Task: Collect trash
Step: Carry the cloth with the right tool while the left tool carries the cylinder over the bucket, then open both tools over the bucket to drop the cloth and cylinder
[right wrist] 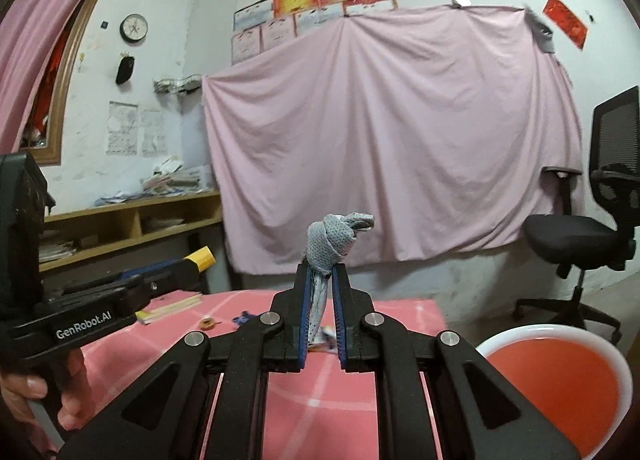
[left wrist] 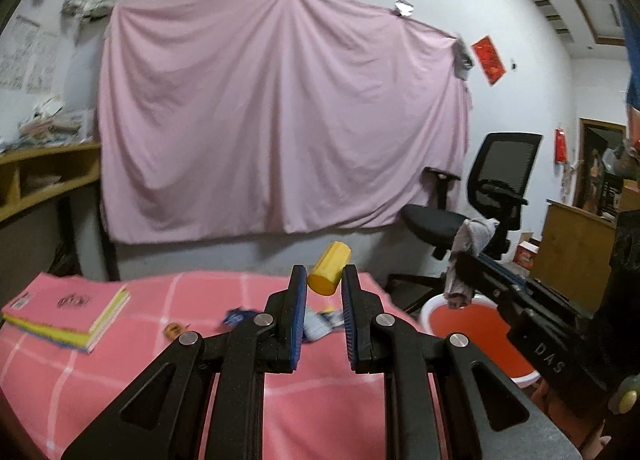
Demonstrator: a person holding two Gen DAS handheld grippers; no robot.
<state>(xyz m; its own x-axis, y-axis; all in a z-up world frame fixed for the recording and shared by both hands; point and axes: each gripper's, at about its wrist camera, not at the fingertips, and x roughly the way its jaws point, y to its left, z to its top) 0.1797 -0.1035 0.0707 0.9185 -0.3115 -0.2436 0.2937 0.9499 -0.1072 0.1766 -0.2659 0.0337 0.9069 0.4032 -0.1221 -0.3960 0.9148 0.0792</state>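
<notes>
My left gripper [left wrist: 324, 280] is shut on a yellow cylinder cap [left wrist: 329, 274] and holds it above the pink checked table [left wrist: 168, 372]. My right gripper [right wrist: 321, 274] is shut on a knotted grey cloth [right wrist: 333, 242], held above the table's right side; it also shows in the left wrist view [left wrist: 468, 256], over the bin. A red bin with a white rim [right wrist: 560, 380] stands to the right of the table, also in the left wrist view [left wrist: 476, 324]. Blue-white wrappers [left wrist: 320, 322] and a small brown item [left wrist: 175, 330] lie on the table.
A pink and yellow book stack [left wrist: 68, 312] lies at the table's left. A black office chair [left wrist: 480, 199] stands behind the bin. A pink sheet [left wrist: 280, 111] hangs on the wall. Wooden shelves [right wrist: 132, 223] with papers are at the left.
</notes>
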